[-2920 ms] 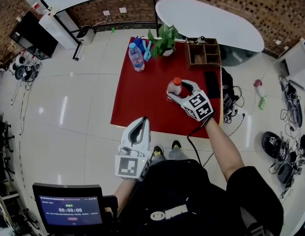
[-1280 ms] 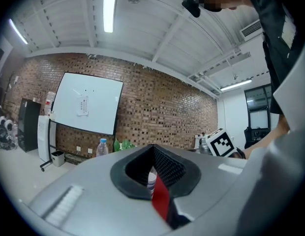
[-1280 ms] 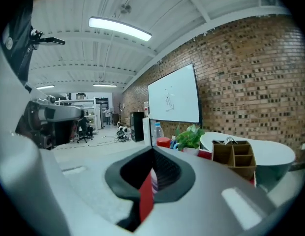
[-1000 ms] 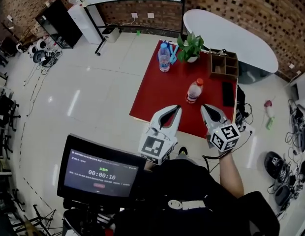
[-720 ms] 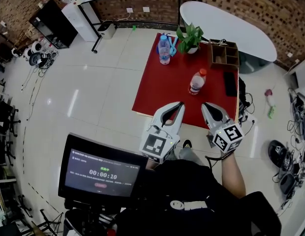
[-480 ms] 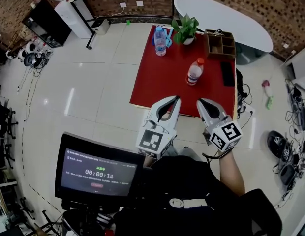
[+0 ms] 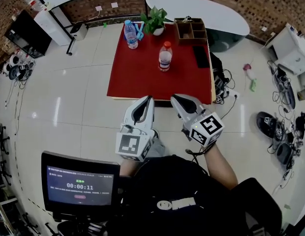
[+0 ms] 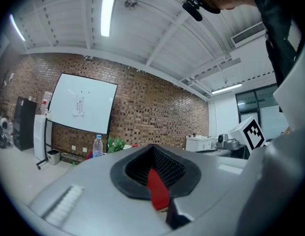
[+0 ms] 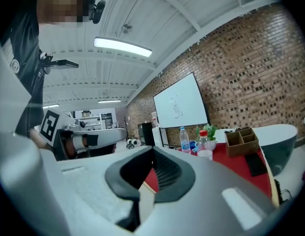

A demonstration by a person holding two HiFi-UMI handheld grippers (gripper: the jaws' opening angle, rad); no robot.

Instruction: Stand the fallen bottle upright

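Bare red tabletop [image 7: 137, 77] around bottle [image 7: 165, 56]

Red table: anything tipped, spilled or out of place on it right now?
Nothing stands out. On the red table, the red-capped bottle and the blue-capped bottle both stand upright, and no spill is visible.

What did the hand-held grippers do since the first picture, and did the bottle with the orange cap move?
The right hand-held gripper let go of the orange-capped bottle and pulled back off the red table toward the person. It is now shut and empty. The left hand-held gripper moved in beside it. The bottle stands upright on its own. The blue-capped bottle, plant and wooden box stayed put.
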